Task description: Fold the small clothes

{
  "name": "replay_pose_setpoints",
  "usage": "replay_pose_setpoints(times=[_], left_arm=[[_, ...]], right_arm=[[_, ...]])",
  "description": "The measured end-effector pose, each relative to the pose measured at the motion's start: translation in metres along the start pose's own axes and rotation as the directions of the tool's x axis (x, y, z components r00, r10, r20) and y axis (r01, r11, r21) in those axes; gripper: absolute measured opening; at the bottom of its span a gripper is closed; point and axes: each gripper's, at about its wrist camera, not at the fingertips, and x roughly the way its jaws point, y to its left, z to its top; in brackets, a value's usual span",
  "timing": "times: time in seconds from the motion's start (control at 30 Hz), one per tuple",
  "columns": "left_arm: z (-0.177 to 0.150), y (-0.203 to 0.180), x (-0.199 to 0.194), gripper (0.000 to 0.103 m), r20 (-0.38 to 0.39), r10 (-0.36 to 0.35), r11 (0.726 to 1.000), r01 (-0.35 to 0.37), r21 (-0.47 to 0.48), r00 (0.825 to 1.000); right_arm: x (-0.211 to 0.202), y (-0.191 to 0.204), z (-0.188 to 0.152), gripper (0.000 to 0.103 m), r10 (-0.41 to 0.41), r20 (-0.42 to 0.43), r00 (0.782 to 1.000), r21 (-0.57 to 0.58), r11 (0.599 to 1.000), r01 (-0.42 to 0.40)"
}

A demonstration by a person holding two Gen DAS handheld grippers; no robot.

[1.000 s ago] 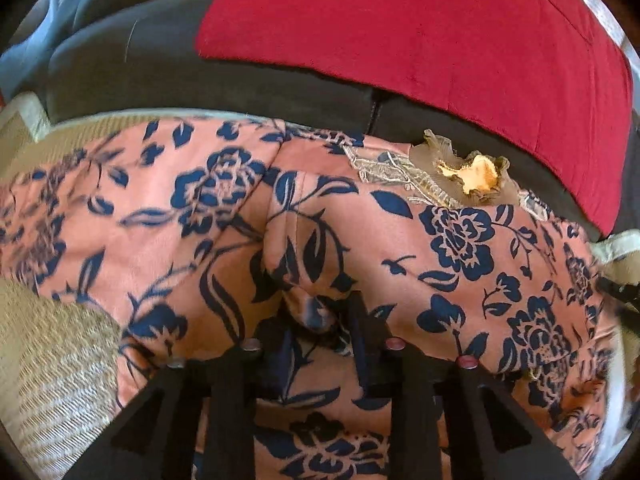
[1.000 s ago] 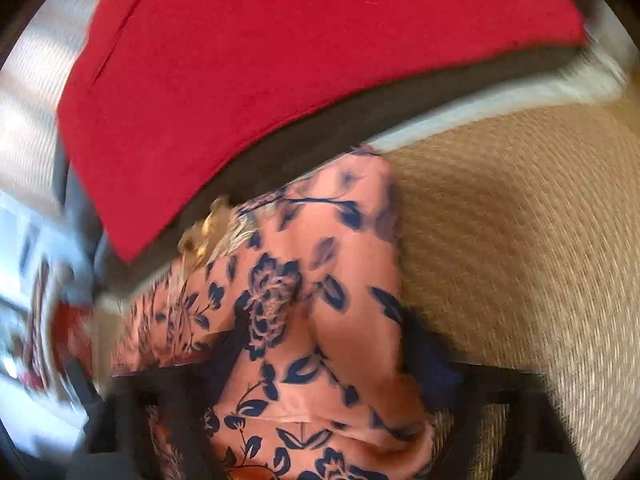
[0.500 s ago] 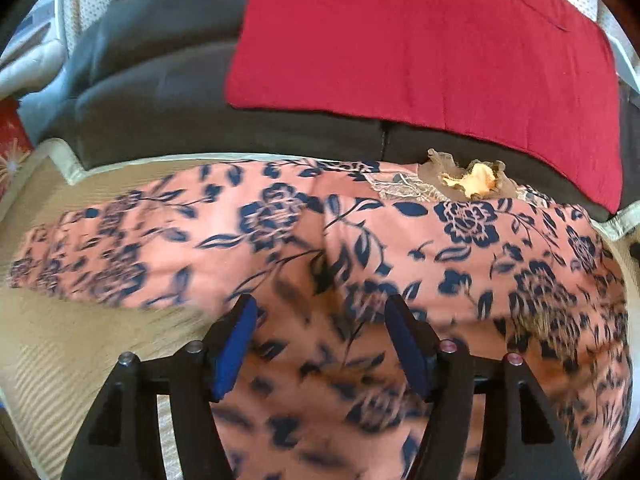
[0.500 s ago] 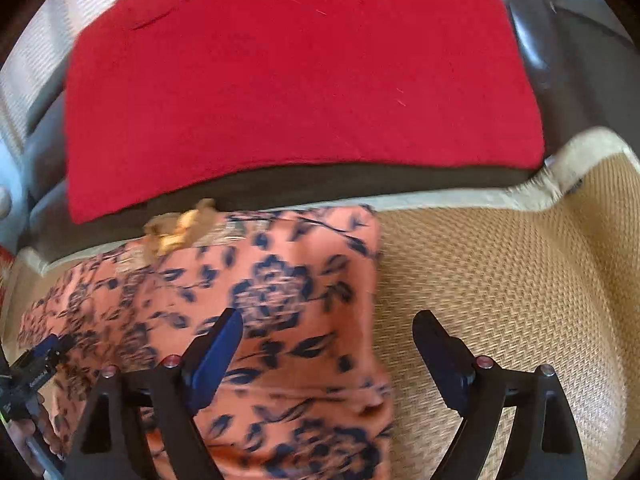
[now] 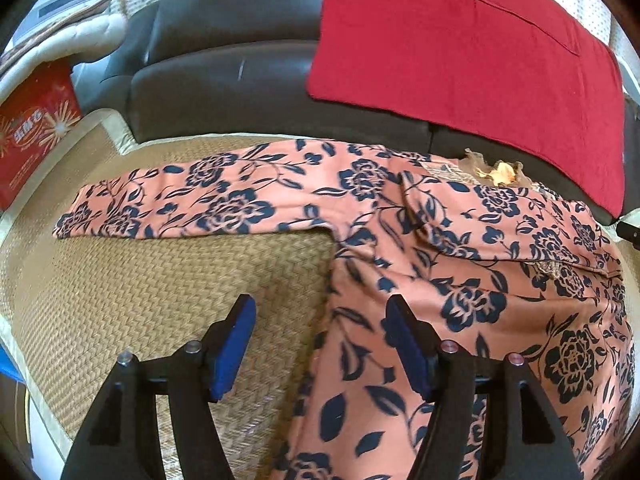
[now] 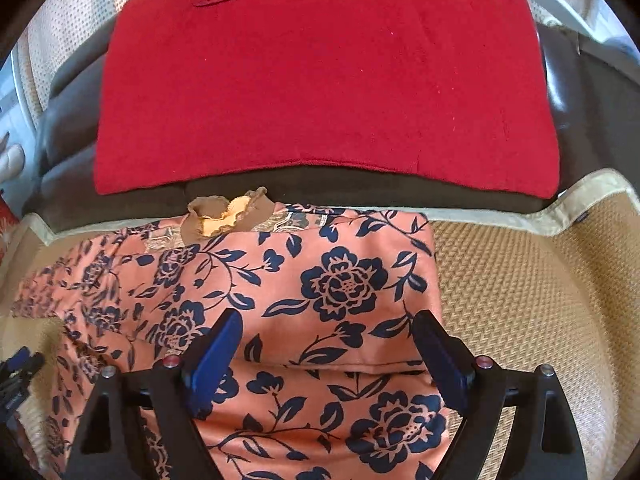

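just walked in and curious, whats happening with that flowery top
A person with a gripper in each hand is folding a pink floral top on a woven mat. One sleeve lies folded across the body; the other sleeve is spread out flat. The left gripper and right gripper hover open, holding nothing.

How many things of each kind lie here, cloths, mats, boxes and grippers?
Floral garment: 1
Red cloth: 1
Woven mat: 1
Red box: 1
Grippers, left and right: 2
Total: 6
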Motion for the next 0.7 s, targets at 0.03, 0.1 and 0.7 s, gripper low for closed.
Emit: replay_pose_setpoints(times=[0.03, 0.1, 0.7], left_arm=[[0.000, 0.004, 0.000, 0.068, 0.000, -0.001, 1.000, 0.001, -0.006, 1.000], [-0.001, 0.012, 0.001, 0.069, -0.003, -0.011, 1.000, 0.011, -0.022, 1.000], [0.047, 0.326, 0.082, 0.078, 0.047, 0.004, 0.583, 0.036, -0.812, 0.999]], right_arm=[[0.002, 0.001, 0.001, 0.090, -0.004, 0.003, 1.000, -0.007, 1.000, 0.004], [0.007, 0.000, 0.001, 0.092, 0.001, 0.004, 1.000, 0.000, 1.000, -0.001], [-0.004, 0.000, -0.087, 0.101, 0.234, -0.007, 0.972, 0.169, 0.959, -0.229]])
